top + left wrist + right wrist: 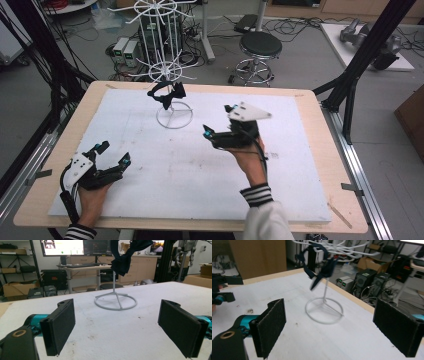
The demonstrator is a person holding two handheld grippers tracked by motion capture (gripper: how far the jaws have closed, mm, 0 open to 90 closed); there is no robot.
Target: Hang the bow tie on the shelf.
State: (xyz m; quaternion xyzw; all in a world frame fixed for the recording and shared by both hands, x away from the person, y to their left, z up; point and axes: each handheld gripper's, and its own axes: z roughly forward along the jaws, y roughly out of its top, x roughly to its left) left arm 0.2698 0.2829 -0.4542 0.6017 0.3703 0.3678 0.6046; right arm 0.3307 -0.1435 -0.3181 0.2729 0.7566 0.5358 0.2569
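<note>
High view: a dark headband [166,92] hangs on the white rack [173,120]. Both grippers, left [111,156] near of the rack, right [218,121] beside its base, gape empty. It looks light, soft-covered; best pinched at its bow.

Wooden tabletop [46,172]: covered by a white sheet [200,170], marked with small dark scuffs; wood is exposed along all four edges.

Floor beyond the far edge: a stool [260,47] with a round black seat and chrome base stands upright. Two small computer towers [125,51] stand side by side off the far left corner, among loose cables [300,22].

Off the far right corner: a black frame strut [367,55] runs diagonally. A cardboard box [411,120] sits off the right edge.

Background: two lit monitors [63,247] above a desk [80,267].
</note>
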